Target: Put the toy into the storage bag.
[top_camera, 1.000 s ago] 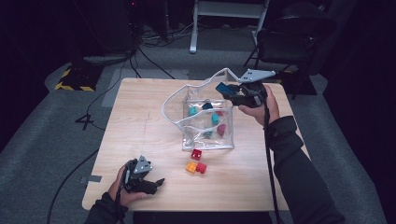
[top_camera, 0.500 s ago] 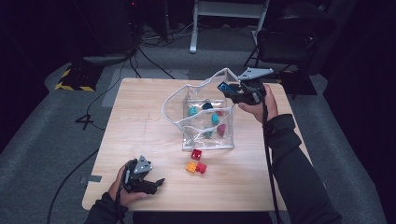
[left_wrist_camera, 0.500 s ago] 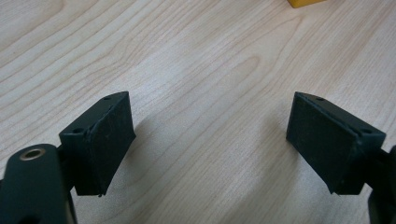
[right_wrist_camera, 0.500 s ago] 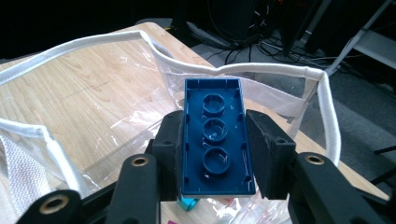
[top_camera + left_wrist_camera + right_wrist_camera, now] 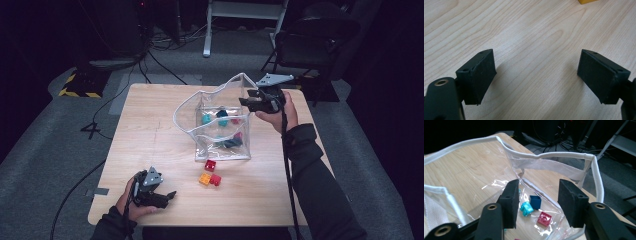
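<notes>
A pale wooden table [image 5: 150, 125] stands on grey carpet in a dark room; beyond the clear bag [image 5: 187, 107] that sits right of its middle, cables [image 5: 165, 55] trail over the floor beside a white frame leg, a dark chair [image 5: 310, 40] stands off to the bag's far right, and a yellow-and-black striped strip [image 5: 75, 86] lies far to its left. Inside the bag lie small blocks, among them a teal one [image 5: 526, 208], a blue one [image 5: 535, 202] and a pinkish red one [image 5: 544, 218]; just in front of the bag, on bare wood, sit a red block [image 5: 210, 165], an orange block [image 5: 204, 178] and another red block [image 5: 215, 179]. The right gripper [image 5: 245, 100] hangs at the bag's far right corner, above its white rim; its jaws have just been opening and stand apart, pressing on nothing. The left gripper [image 5: 167, 195] rests well in front of the bag near the table's near edge, jaws spread with only wood between them. Against a second ago, bag, loose blocks and left hand lie as they did.
</notes>
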Motion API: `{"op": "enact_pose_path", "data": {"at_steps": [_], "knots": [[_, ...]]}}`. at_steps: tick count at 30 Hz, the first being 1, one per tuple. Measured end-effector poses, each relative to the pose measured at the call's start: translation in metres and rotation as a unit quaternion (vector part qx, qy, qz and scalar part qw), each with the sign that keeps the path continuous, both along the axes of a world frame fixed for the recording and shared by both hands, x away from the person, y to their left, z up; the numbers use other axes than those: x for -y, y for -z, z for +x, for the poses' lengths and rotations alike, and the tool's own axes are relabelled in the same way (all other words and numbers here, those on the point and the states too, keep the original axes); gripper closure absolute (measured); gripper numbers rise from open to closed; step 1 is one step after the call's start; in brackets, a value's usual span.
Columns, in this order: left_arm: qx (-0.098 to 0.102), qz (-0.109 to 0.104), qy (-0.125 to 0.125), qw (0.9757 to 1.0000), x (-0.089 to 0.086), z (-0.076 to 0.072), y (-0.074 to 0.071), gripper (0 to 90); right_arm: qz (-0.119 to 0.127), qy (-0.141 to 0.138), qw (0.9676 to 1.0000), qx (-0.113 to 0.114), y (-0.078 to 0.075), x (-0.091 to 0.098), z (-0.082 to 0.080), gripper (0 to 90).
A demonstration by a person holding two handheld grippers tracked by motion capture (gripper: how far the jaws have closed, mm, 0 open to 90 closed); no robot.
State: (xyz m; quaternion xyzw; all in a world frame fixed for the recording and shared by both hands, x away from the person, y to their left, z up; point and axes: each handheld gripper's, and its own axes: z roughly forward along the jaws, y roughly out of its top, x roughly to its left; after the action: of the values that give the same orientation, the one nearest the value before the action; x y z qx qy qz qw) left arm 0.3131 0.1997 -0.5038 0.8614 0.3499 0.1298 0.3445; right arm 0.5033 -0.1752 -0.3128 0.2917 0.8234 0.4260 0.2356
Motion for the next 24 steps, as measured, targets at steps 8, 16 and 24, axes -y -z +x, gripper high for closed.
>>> {"op": "enact_pose_path", "data": {"at_steps": [8,16,24], "knots": [[0.000,0.000,0.000,1.0000,0.000,0.000,0.000,15.3,0.013,-0.010,0.9999,0.005,-0.004,0.001,-0.009,46.5],[0.000,0.000,0.000,1.0000,0.000,0.000,0.000,15.3,0.014,-0.018,0.9996,0.016,-0.008,0.002,-0.023,35.9],[0.000,0.000,0.000,1.0000,0.000,0.000,0.000,15.3,0.016,-0.035,0.9986,0.036,-0.010,0.006,-0.047,32.6]]}}
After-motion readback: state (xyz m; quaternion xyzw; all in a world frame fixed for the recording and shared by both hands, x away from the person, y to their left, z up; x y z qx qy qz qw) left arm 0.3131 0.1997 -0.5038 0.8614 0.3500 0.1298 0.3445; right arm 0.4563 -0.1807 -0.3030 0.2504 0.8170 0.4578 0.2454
